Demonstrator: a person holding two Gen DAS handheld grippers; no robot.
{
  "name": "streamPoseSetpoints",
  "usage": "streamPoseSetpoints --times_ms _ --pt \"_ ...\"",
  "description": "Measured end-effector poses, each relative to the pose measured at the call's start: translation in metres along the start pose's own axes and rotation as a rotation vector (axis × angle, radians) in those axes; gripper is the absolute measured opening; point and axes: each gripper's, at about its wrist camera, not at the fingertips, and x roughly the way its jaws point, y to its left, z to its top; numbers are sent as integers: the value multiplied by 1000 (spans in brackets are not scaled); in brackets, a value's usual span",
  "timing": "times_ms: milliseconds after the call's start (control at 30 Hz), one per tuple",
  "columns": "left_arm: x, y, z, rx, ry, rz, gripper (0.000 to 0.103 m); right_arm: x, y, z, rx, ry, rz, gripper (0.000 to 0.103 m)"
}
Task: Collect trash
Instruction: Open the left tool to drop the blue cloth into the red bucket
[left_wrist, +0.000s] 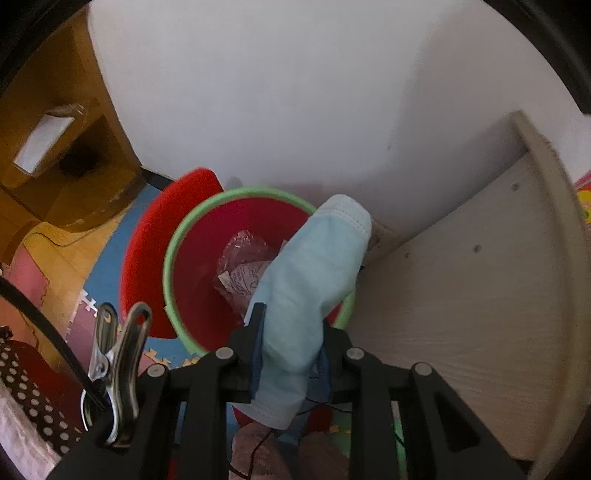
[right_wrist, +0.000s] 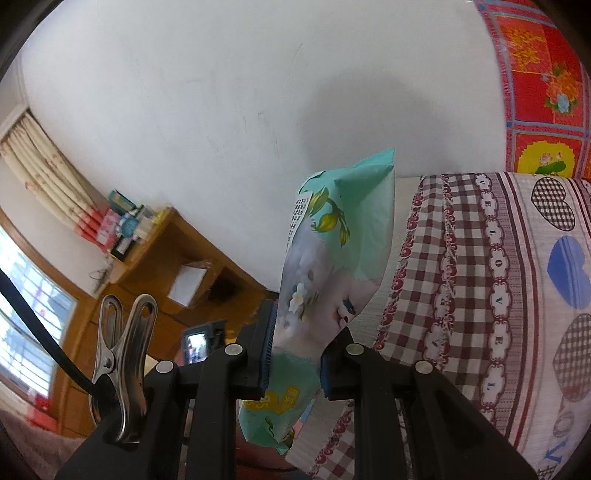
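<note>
In the left wrist view my left gripper (left_wrist: 291, 325) is shut on a light blue face mask (left_wrist: 314, 280) and holds it above the right part of a red bin with a green rim (left_wrist: 184, 236). Crumpled clear plastic and printed paper (left_wrist: 243, 269) lie inside the bin. In the right wrist view my right gripper (right_wrist: 306, 328) is shut on a teal wet-wipe packet (right_wrist: 332, 251), held upright in the air beside a bed.
A red lid or stool (left_wrist: 147, 251) stands left of the bin on coloured foam floor mats (left_wrist: 103, 266). A pale wooden panel (left_wrist: 461, 295) is right of the bin. A wooden desk (right_wrist: 166, 266) stands by the wall, and a patterned bed cover (right_wrist: 498, 295) is at the right.
</note>
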Motion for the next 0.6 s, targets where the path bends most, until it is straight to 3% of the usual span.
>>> streamPoseSetpoints --times_ms 267,433,600 --pt "63 11 12 41 69 -8 26 38 19 -8 15 43 -57 21" --pt "75 12 15 74 104 7 44 58 26 -9 21 66 -76 21" --pt "73 16 17 77 113 5 47 74 33 -10 24 79 -82 21"
